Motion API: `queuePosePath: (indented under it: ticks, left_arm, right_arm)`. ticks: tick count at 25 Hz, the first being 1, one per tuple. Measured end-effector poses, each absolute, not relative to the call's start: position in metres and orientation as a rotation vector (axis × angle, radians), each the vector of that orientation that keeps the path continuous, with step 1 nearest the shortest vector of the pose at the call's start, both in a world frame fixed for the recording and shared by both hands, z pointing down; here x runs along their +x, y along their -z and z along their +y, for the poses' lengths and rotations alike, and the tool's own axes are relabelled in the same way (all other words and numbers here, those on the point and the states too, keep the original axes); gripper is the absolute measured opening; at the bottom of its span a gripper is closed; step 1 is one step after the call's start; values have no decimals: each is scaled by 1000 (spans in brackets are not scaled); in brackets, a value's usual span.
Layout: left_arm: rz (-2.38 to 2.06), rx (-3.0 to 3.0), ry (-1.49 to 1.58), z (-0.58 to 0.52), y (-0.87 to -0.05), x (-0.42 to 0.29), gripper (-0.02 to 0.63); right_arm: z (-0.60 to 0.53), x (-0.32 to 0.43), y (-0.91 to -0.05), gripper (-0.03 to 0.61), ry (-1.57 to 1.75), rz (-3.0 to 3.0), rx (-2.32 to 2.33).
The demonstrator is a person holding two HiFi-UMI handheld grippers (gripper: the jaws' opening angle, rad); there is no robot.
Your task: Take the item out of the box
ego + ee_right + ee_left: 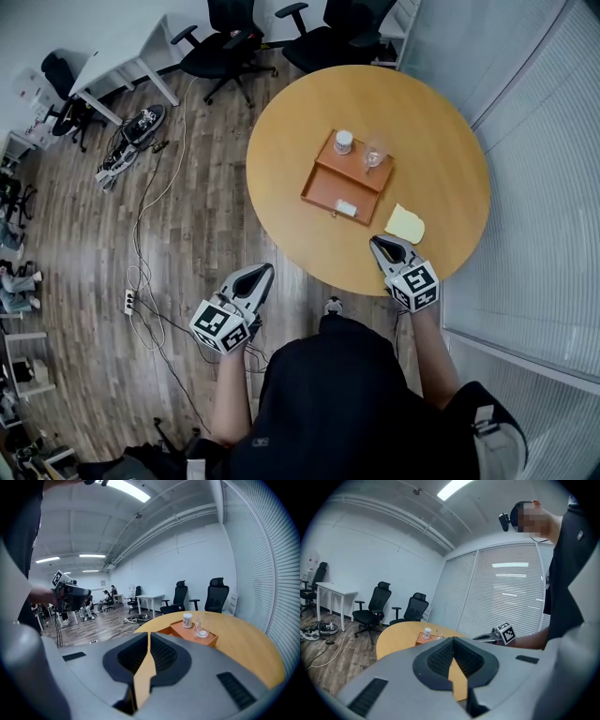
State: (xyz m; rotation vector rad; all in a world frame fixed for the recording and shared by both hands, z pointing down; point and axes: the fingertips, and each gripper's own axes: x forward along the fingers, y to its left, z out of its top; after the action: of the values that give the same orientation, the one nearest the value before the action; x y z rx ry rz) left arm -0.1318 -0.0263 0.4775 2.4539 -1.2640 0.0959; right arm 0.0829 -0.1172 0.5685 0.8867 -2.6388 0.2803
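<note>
An open orange box point(330, 186) lies in the middle of the round wooden table point(281, 131). Inside it are a white jar point(344, 141), a clear glass point(375, 156) and a small white item point(346, 208). In the right gripper view the box point(191, 635), jar point(187, 619) and glass point(201, 629) lie ahead. My right gripper point(377, 241) hovers shut and empty at the table's near edge, short of the box. My left gripper point(266, 269) is shut and empty, off the table to the left, above the floor.
A pale yellow cloth point(405, 224) lies on the table next to my right gripper. Black office chairs point(225, 42) and a white desk point(122, 56) stand beyond the table. Cables point(141, 272) and shoes point(141, 124) lie on the wood floor. A blind-covered glass wall point(534, 187) runs along the right.
</note>
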Motion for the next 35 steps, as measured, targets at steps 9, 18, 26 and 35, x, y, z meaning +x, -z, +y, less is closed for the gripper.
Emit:
queuePosePath:
  ticks: [9, 18, 26, 35]
  left_arm:
    - [-1276, 2467, -93, -50, -472, -114, 6]
    - [-1289, 2463, -96, -59, -470, -112, 6]
    - [-1267, 2469, -87, -68, -473, -113, 6]
    - [-1164, 2490, -76, -93, -483, -123, 6]
  right_arm:
    - [-143, 99, -572, 12, -259, -2627, 854]
    - [-156, 112, -593, 12, -212, -2567, 849]
    - [-161, 106, -603, 12, -238, -2548, 847]
    - [-164, 89, -621, 12, -274, -2490, 873]
